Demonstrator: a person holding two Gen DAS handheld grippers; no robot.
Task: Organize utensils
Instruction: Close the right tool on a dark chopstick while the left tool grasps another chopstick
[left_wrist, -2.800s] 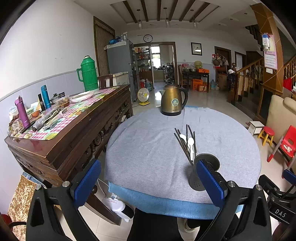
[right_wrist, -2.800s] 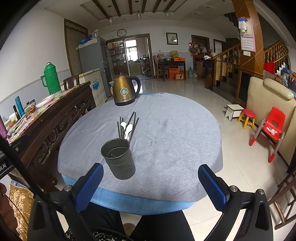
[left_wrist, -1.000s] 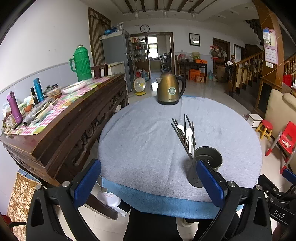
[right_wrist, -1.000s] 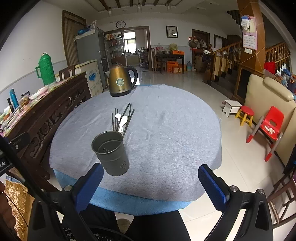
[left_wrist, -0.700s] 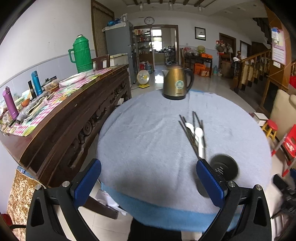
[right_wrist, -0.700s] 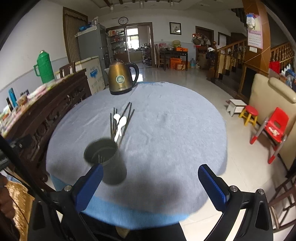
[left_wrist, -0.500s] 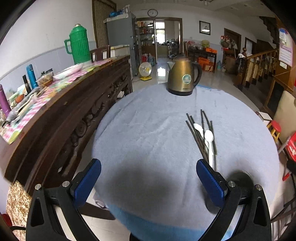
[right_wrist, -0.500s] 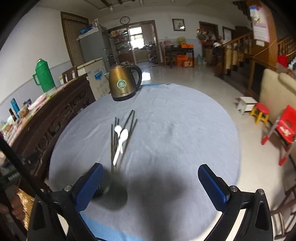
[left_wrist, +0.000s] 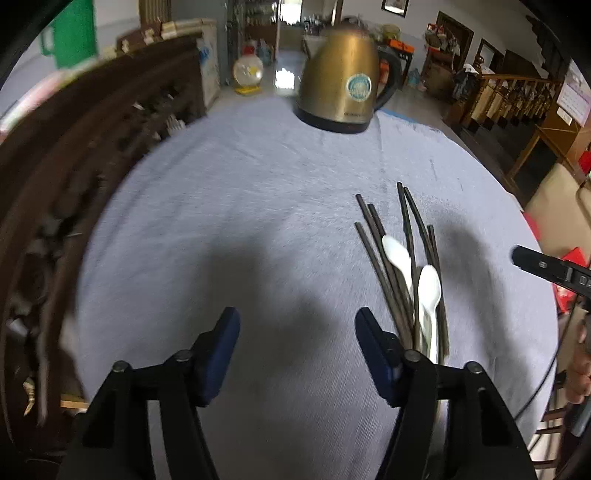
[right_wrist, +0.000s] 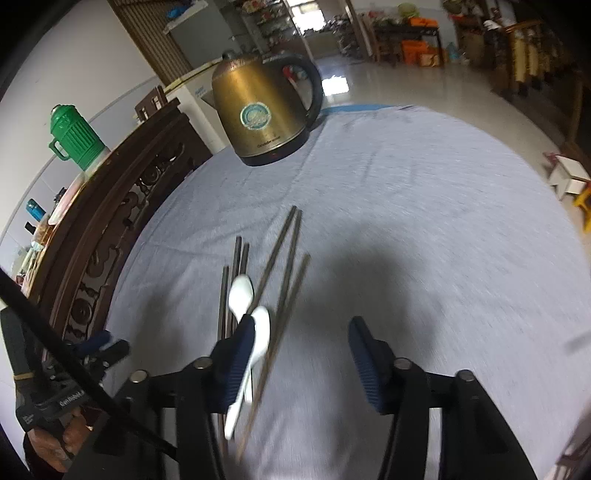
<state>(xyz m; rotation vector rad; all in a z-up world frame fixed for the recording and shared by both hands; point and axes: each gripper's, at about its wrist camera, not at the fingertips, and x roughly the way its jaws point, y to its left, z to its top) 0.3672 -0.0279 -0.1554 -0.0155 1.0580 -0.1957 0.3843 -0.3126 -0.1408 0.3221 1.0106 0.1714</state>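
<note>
Several dark chopsticks (left_wrist: 400, 254) and two white spoons (left_wrist: 428, 291) lie in a loose bundle on the grey tablecloth (left_wrist: 240, 206). My left gripper (left_wrist: 297, 339) is open and empty above the cloth, with the bundle just right of its right finger. In the right wrist view the same chopsticks (right_wrist: 284, 254) and spoons (right_wrist: 242, 291) lie ahead and left of my right gripper (right_wrist: 299, 347), which is open and empty; its left finger covers part of a spoon. The grey utensil cup is out of both views.
A gold electric kettle (left_wrist: 341, 96) stands at the table's far edge, also in the right wrist view (right_wrist: 264, 110). A dark carved wooden sideboard (left_wrist: 74, 147) runs along the left with a green thermos (right_wrist: 74, 138). The right gripper's body (left_wrist: 550, 269) shows at right.
Both grippers have moved forward and down over the table toward the utensil bundle. Both jaws have narrowed but stay open. The utensil cup has dropped out of view.
</note>
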